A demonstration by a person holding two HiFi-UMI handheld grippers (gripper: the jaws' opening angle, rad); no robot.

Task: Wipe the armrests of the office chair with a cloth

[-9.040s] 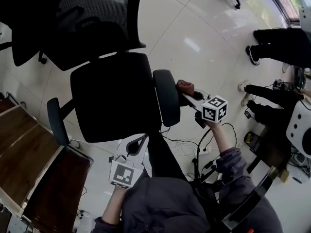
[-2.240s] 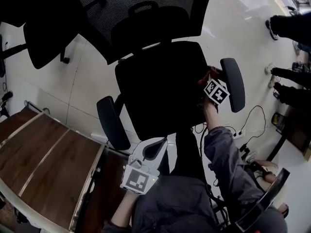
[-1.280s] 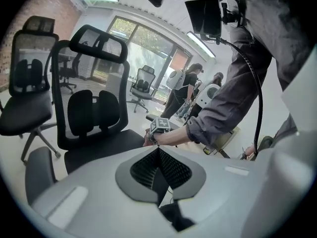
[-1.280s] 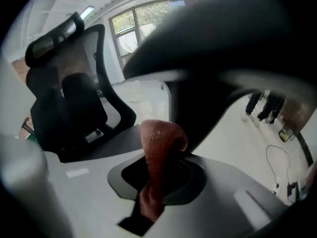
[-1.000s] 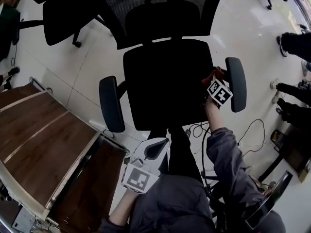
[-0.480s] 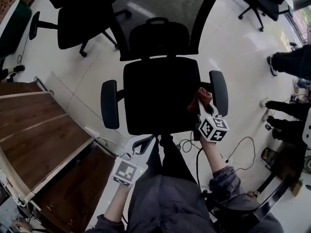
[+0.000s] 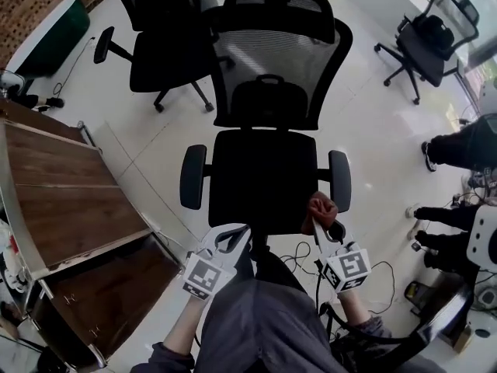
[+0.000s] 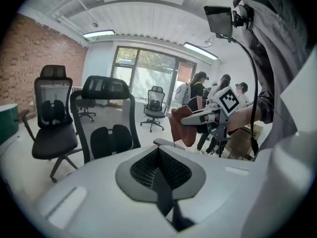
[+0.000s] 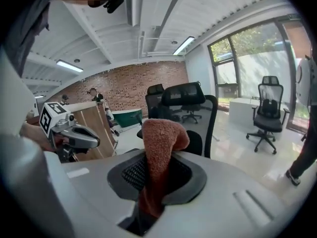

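**Head view.** The chair (image 7: 268, 179) is square ahead with its seat toward me, so both pads are open to reach: left armrest (image 7: 192, 177) and right armrest (image 7: 339, 181). My right hand-held gripper (image 7: 320, 225) sits low by the seat's front corner, just inside the right armrest. The cloth (image 7: 320, 208) is bunched at its tip and looks clear of the pad. My left hand-held gripper (image 7: 233, 235) is held back near my body, off the chair. The table (image 7: 70, 200) is well apart on the left and plays no part.

**Left gripper view.** The jaws are closed together with nothing between them. I judge this one parked to stay out of the wiping hand's way.

**Right gripper view.** The jaws are pinched on the cloth's lower part, and the upper fold stands free above the tips. That leaves a soft pad to drag along an armrest. I read this as a pause between passes. I can't tell which armrest comes next.
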